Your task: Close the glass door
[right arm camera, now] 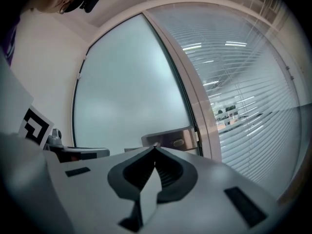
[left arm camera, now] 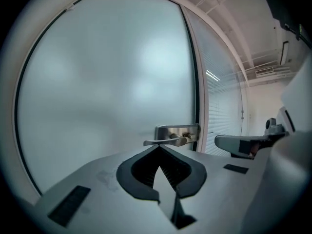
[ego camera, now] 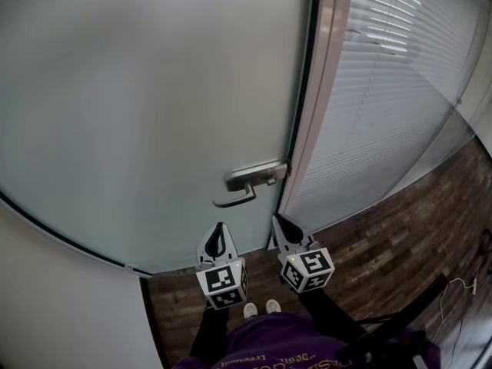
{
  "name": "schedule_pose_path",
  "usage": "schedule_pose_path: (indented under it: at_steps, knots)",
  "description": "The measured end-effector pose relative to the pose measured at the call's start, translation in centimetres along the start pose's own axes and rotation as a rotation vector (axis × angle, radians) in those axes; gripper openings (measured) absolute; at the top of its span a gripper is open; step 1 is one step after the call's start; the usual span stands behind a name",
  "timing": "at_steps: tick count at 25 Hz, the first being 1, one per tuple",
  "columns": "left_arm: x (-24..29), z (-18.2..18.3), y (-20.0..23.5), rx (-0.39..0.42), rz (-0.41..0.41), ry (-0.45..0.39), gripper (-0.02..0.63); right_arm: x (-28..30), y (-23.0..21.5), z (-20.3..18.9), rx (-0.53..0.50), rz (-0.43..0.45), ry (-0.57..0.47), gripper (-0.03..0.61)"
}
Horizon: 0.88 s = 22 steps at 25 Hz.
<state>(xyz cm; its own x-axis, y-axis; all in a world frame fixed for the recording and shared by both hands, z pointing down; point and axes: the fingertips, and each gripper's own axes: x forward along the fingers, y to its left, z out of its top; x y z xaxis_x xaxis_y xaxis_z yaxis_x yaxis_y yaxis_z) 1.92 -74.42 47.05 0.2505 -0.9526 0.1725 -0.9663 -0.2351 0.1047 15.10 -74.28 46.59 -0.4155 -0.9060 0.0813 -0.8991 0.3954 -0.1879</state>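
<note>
Two tongs low in the head view, side by side: left tongs [ego camera: 220, 226] and right tongs [ego camera: 277, 218], each pinched tight, tips together, gripping nothing. Frosted glass door [ego camera: 154, 91] straight ahead of both, filling the upper left, its handle edge right beside the pale frame [ego camera: 319, 106]. Metal handle [ego camera: 244, 184] just beyond the tips and roughly between them, touching neither. Along the left gripper view, handle just past the closed tips, slightly right. Along the right gripper view, handle plate just past the tips, slatted blinds [right arm camera: 243, 91] to the right. Dark wood floor [ego camera: 384, 244] underneath.
</note>
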Motion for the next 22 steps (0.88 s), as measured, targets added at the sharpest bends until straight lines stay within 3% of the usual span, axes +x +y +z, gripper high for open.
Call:
schedule_pose_path:
  at_steps: [22]
  knots:
    - [0.6, 0.1, -0.9, 0.032, -0.031, 0.002, 0.002, 0.9, 0.0, -0.6, -0.002, 0.003, 0.027, -0.003]
